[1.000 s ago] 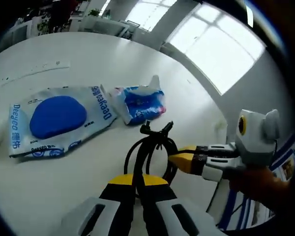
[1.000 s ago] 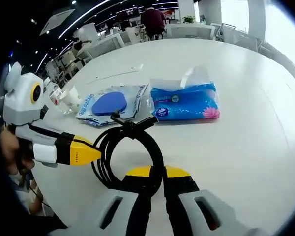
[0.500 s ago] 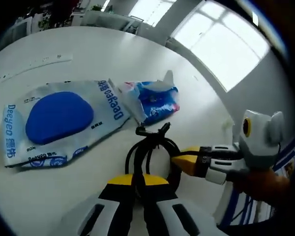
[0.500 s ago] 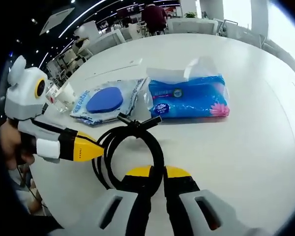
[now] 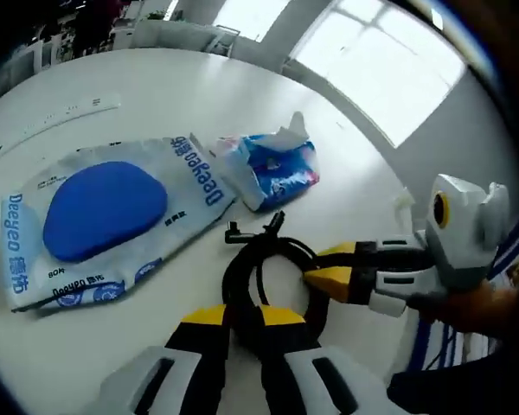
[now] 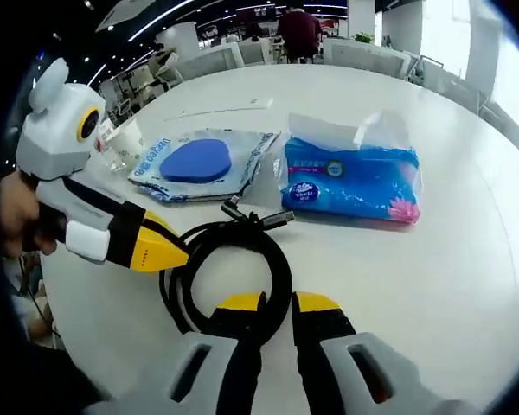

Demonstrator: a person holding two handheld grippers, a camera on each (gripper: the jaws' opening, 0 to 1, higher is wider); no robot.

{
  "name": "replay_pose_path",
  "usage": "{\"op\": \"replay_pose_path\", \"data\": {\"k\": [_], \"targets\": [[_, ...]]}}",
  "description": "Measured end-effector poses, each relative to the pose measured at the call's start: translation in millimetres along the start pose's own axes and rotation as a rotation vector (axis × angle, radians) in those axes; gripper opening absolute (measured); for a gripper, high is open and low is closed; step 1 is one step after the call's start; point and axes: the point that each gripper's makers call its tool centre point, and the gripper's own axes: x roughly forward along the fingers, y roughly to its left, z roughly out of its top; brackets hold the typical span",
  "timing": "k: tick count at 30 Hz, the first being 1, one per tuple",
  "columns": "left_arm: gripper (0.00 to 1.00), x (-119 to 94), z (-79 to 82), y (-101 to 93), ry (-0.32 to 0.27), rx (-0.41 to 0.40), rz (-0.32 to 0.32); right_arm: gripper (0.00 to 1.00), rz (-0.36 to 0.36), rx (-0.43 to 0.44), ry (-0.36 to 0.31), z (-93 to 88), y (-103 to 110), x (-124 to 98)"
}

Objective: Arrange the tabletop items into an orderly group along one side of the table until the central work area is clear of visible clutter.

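We see both hand-held grippers, left and right, each clamped on the coiled black cable lying on the white table; wipes pack and tissue pack lie just beyond.

Daylight pours in from large windows at the upper right of the left gripper view, blown out to near white. The white desk reflects it evenly, with only soft, faint shadows under the things on it. In the right gripper view, ceiling strip lights streak across a dim upper left. Fisheye bending curves both views strongly toward the edges, where detail blurs and darkens.
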Motion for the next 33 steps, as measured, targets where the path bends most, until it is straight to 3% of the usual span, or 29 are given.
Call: {"op": "replay_pose_path", "data": {"k": [5, 10, 14, 18, 21, 33], "targets": [[0.22, -5.8, -0.7, -1.7, -0.016, 0.038, -0.003, 0.17, 0.002, -0.017, -0.023, 0.4, -4.1, -1.2], [0.36, -28.4, 3.7, -8.5, -0.115, 0.07, -0.039, 0.25, 0.009, -0.01, -0.086, 9.2, -7.6, -16.9], [0.4, -49.8, 0.0, -8.8, -0.173, 0.073, -0.037, 0.34, 0.011, -0.032, -0.119, 17.6, -6.7, -25.8], [0.48, -71.0, -8.5, -2.9, -0.219, 0.094, -0.018, 0.4, 0.023, -0.037, -0.161, 29.4, -1.0, -38.1], [0.52, -84.8, -15.4, 4.2, -0.233, 0.097, -0.002, 0.49, 0.072, 0.002, -0.238, 43.1, 9.4, -48.8], [0.7, -149.8, -34.6, 48.4, -0.313, 0.062, 0.1, 0.62, 0.075, -0.021, -0.26, 51.4, 17.0, -67.4]]}}
